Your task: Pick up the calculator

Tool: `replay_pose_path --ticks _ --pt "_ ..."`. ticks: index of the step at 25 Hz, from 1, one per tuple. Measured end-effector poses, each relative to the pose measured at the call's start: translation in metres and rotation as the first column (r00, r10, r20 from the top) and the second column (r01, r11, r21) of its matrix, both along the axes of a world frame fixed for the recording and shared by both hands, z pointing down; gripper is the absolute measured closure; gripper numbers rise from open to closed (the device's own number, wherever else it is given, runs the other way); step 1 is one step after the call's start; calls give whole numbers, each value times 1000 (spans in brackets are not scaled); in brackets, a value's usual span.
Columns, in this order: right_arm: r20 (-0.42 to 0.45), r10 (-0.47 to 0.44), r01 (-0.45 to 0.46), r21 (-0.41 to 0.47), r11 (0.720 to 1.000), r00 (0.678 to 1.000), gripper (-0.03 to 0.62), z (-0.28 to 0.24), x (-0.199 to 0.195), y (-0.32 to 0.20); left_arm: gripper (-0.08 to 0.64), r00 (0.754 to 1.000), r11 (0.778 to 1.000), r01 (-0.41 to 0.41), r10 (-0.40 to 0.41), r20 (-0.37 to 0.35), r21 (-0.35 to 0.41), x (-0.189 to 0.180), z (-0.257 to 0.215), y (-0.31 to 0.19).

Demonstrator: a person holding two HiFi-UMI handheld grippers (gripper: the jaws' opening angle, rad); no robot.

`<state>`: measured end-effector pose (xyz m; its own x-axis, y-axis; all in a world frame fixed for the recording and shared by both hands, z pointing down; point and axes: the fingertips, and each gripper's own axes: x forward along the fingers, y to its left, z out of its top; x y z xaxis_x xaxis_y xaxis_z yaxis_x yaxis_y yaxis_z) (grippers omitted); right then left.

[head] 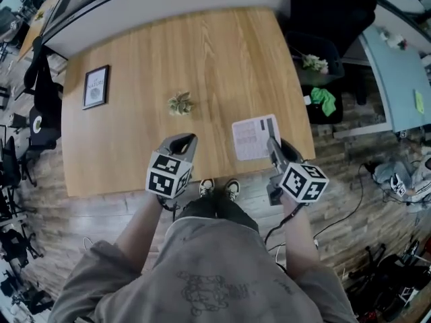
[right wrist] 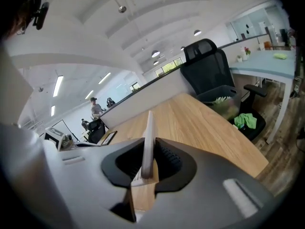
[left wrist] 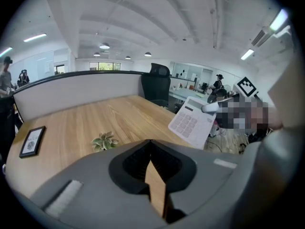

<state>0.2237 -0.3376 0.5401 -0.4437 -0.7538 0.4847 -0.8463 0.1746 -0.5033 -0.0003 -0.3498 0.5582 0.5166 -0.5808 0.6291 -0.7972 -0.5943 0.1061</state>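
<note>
The white calculator [head: 250, 138] is off the wooden table [head: 202, 46], held over its near right corner. My right gripper [head: 272, 144] is shut on the calculator's right edge. In the right gripper view the calculator [right wrist: 149, 137] stands edge-on between the dark pads of that gripper [right wrist: 148, 151]. The left gripper view shows the calculator [left wrist: 192, 123] tilted in the air, keys facing up. My left gripper [head: 186, 140] hovers over the table's near edge, left of the calculator, with its jaws [left wrist: 150, 144] shut on nothing.
A small potted plant [head: 180, 103] sits mid-table and a framed picture [head: 95, 86] lies at the left. A black office chair [head: 330, 9] and a bin with a green cloth [head: 324, 100] stand right of the table. A partition wall runs along the table's far edge.
</note>
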Motion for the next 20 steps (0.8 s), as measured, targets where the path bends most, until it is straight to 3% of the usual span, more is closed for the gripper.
replay_pose_path --ticks 5,10,20 --pt "11 25 -26 147 989 1000 525 -79 2 4 558 1000 996 4 -2 -25 86 -7 -52 -8" --pt "-6 48 -43 312 949 999 525 -156 9 5 558 998 977 -15 27 -55 214 4 -116 -22" --pt "-42 101 -64 527 847 994 525 -256 15 33 558 993 895 -45 90 -81 444 9 -229 -21"
